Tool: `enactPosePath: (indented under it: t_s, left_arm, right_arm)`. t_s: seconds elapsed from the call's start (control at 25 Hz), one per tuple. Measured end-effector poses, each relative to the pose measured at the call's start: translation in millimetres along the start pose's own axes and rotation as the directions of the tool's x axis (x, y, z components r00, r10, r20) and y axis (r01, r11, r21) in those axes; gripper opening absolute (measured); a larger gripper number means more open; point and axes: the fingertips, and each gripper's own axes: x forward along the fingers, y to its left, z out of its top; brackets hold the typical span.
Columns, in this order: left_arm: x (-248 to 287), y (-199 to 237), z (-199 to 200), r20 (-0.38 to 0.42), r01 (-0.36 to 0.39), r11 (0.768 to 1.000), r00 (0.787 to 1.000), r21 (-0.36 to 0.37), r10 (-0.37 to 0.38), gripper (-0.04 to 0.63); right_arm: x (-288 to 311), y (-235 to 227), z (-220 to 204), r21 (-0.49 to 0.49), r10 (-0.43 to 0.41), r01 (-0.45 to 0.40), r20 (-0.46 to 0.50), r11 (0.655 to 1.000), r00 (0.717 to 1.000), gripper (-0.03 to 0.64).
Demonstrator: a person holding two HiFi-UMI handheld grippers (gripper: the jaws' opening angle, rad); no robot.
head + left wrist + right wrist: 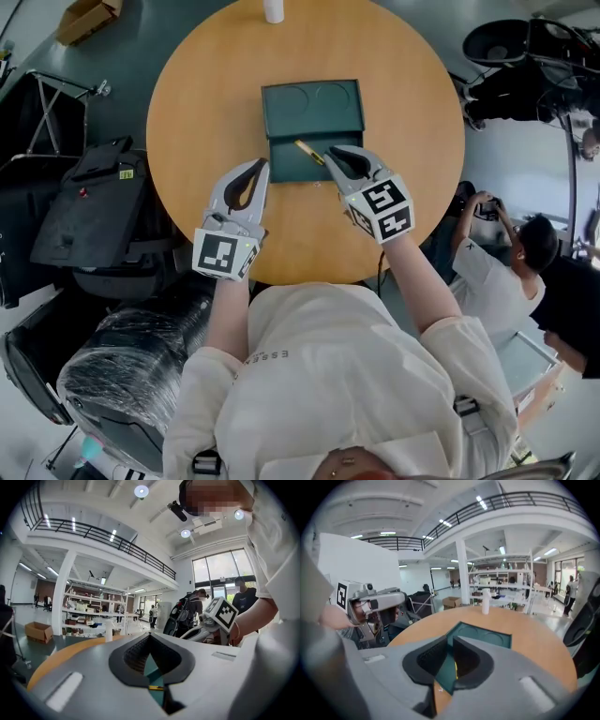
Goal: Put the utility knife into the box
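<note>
right hand-held gripper (328,153) first, grey body filling the bottom of its own view. jaws stand a narrow slit apart at the tips (450,641); dark green shows through the slit and nothing is clamped in it. utility knife (308,151), yellow, lies in the lower half of the box (286,167). its near end is at or just under the right jaw tips, and it shows as a thin yellow sliver (455,667) through the jaw gap.

left hand-held gripper (262,165) is clenched and empty, its tips meeting (150,635). it sits over the surface (206,112) just left of the box's near edge. through the loop behind its tips i see the green box floor and a short yellow piece of the knife (156,687).

box is dark green and open, near the middle of the round wooden surface. lid (312,108) lies flat on the far side, two round recesses in it.

white bottle (273,9) stands at the far rim of the surface, well apart from the box.

off the surface:
- black cases (94,202) to my left
- plastic-wrapped chair (122,366) below them
- cardboard carton (86,17) on the floor, far left
- seated person (497,262) to my right
</note>
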Motion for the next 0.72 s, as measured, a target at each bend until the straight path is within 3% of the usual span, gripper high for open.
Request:
enactPosePath:
  t_s: [0.08,0.32,0.44,0.72]
  left_arm:
    - [-4,-11,19,0.044,-0.009,1.000,0.999,0.019,0.008,0.016]
    - [-21,-47,53,0.106,-0.023,0.996,0.994,0.087,0.014,0.015]
    - [-34,-68,56,0.127,-0.037,0.994,0.992,0.105,0.024,0.017]
    - [-52,-89,48,0.123,-0.046,0.994,0.992,0.098,0.034,0.015]
  right_arm:
    - [-28,2,20,-0.009,-0.032,0.033,0.099,0.999,0.995,-0.003]
    - [-92,17,53,-0.004,-0.055,0.059,0.312,0.998,0.949,-0.006]
    - [-111,25,49,-0.039,-0.043,0.060,0.344,0.997,0.938,-0.006]
    - [-131,31,24,-0.019,-0.063,0.074,0.333,0.997,0.941,-0.006]
